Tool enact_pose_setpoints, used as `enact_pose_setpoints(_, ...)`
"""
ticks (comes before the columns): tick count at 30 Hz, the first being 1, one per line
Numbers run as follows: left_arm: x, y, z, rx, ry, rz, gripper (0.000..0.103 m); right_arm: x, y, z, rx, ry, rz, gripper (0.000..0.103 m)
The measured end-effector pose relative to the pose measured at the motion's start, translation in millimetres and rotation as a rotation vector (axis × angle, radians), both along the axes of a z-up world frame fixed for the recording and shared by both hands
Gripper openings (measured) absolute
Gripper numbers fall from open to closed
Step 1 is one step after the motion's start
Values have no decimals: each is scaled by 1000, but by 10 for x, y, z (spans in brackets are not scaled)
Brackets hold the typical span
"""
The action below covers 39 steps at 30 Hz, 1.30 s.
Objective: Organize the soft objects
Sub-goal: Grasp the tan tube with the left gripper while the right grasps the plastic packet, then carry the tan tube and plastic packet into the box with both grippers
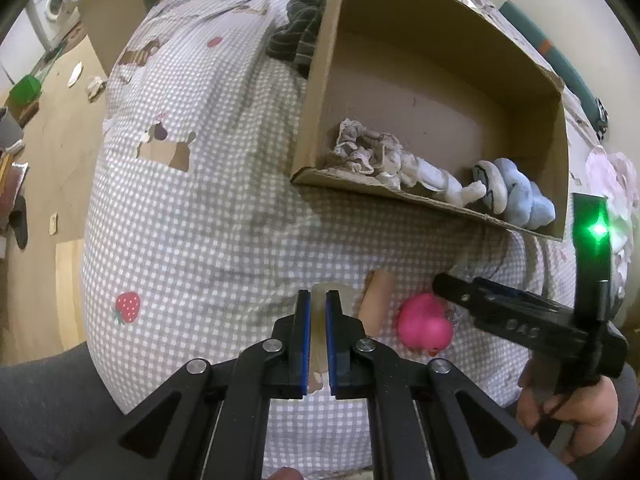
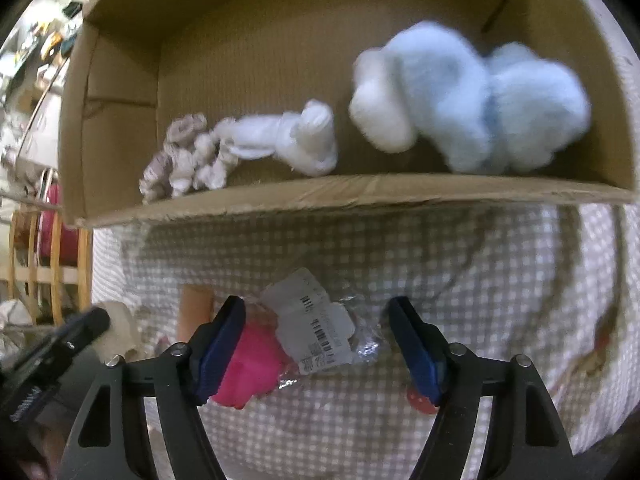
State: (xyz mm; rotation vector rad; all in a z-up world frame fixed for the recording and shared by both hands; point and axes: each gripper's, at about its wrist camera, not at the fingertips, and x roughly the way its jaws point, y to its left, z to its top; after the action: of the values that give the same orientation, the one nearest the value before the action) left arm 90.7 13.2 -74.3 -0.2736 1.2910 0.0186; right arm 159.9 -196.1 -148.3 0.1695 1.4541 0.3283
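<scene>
A bed with a checked cover [image 1: 192, 208] holds an open cardboard box [image 1: 400, 196] already containing a crumpled grey-white cloth [image 1: 360, 152], a white sock [image 2: 296, 140] and a fluffy pale-blue toy [image 2: 500, 108]. In front of the box, on the cover, lies a pink soft item [image 2: 252, 360] in crinkly clear wrap with a white barcode label [image 2: 316, 320]. The right gripper [image 2: 318, 344] is nearer: its jaws are spread wide, the pink item just inside the left-hand jaw, seemingly not yet squeezed. The left gripper [image 1: 318, 312] has its jaws nearly together, pinching a pale cream piece [image 1: 319, 320]. A tan tube-shaped thing [image 1: 374, 300] lies between cream and pink, long axis pointing roughly toward the box.
</scene>
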Motion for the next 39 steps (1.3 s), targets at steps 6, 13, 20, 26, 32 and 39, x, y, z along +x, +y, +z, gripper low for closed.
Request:
enact_pose_setpoints(6,6,-21,-29,29,1,-7,6,10,143,-87,-87,-20,36,56)
enact_pose_setpoints(13,2,68,-50,53,-8,25,6,33,0,-45,-89,-45,-13,28)
enact_pose_setpoints(20,-28,202,77,130,-70,95,6,-1,-158,126,-209,-147,-51,26)
enact_pose_setpoints(26,-47,264,124,139,-88,115,6,-29,-542,294,-218,-182,-146,25)
enact_pose_setpoints(32,-120,220,342,119,-134,102,6,-323,-823,662,-72,-215,-182,25)
enact_pose_setpoints(39,-129,62,789,115,-225,34,6,-531,-944,1322,89,-337,-165,25)
